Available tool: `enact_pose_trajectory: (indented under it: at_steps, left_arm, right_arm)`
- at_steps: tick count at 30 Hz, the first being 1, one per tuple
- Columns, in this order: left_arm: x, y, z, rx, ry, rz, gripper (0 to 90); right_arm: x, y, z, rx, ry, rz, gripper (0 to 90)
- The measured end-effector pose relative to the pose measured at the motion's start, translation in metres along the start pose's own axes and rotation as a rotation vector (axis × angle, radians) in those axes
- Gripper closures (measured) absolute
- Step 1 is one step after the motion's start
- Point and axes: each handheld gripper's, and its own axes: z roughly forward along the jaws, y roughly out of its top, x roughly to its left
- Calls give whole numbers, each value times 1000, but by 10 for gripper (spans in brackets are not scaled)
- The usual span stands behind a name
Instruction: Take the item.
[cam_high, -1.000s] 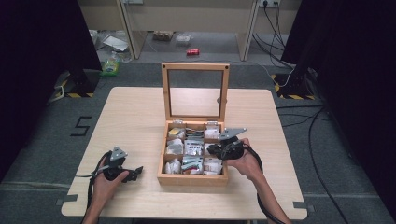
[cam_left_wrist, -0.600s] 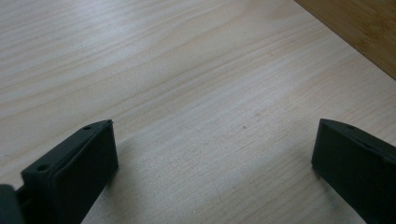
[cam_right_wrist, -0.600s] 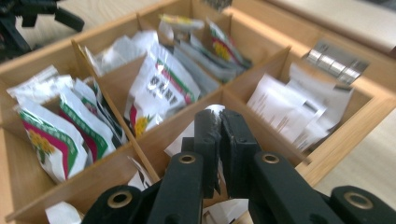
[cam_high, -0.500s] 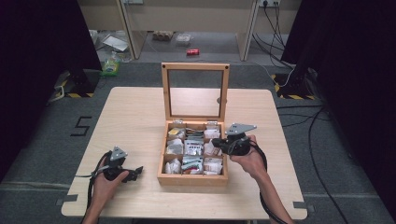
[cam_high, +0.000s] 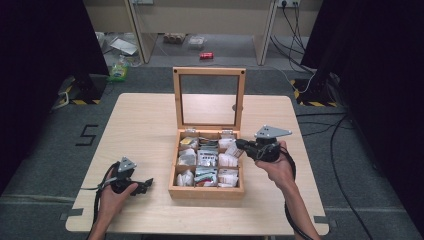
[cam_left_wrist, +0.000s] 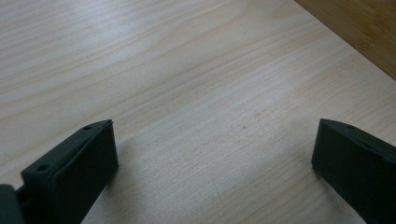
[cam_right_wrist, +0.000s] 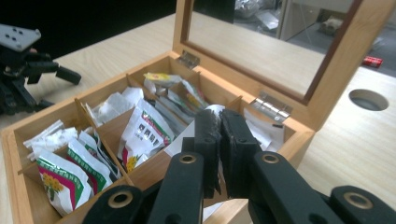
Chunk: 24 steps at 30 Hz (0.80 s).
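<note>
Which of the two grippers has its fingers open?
The left gripper, resting on the pale wooden table: in its own view the fingers stand wide apart. The right gripper, at the compartmented wooden box, is closed.

Floor marking "5" (cam_high: 88, 134) on grey floor, just left of table (cam_high: 145, 125), readable in high view. Sachets (cam_right_wrist: 142, 133) in wooden box (cam_right_wrist: 28, 140), right gripper view: printed labels with green/red bands and flower graphics, text too blurred to read. Red can (cam_high: 206, 55) on floor beyond table: no legible text.
</note>
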Motion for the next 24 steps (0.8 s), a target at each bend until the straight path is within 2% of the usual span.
enact_pose_trajectory:
  at_steps: [9, 24]
  left_arm:
    - [0, 0, 0, 0, 0, 0, 0]
    - [0, 0, 0, -1, 0, 0, 0]
  right_arm:
    - [-9, 2, -18, -50, -20, 28, 861]
    - [-23, -7, -41, -75, -56, 75, 860]
